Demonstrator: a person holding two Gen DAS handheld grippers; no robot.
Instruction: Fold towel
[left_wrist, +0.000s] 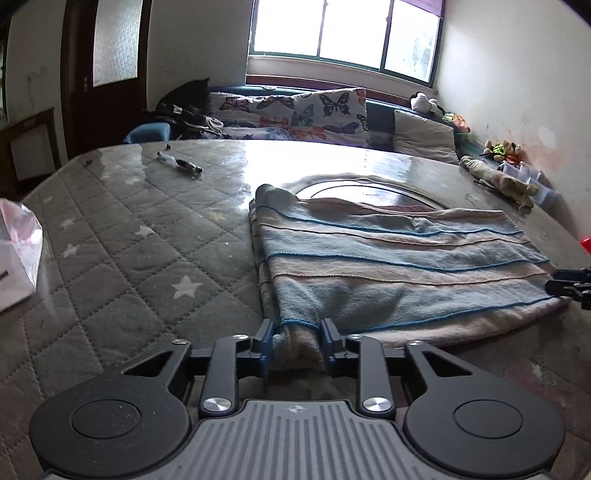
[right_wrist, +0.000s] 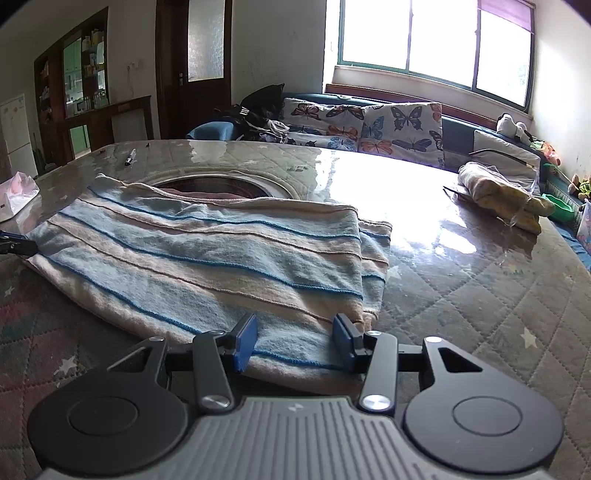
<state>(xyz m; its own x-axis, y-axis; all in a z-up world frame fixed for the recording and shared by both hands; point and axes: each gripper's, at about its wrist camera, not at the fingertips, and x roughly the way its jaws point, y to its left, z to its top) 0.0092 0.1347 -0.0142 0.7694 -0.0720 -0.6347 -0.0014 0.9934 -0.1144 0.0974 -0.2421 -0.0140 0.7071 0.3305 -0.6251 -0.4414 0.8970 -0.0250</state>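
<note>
we see a soft, limp striped towel (left_wrist: 399, 266), already doubled, on a quilted table (left_wrist: 122, 236). our left gripper (left_wrist: 297, 338) and right gripper (right_wrist: 293, 341) straddle its 6 o'clock corners, fingers apart; we judge those corners the best hold.

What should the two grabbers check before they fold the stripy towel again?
1. Left gripper at a near corner of the blue and beige striped towel: ok, cloth sits between its jaws.
2. Left jaws gripping tight: not ok, they look open with gaps beside the cloth.
3. Right gripper at the other near corner: ok, the towel edge lies between its wide-open jaws.
4. Towel already folded once: ok, a second layer peeks out at its side edge.
5. Space past the towel on the glossy covered table: ok, the black pen lies well away.
6. Towel flat: not ok, its far edge is bumpy.
</note>
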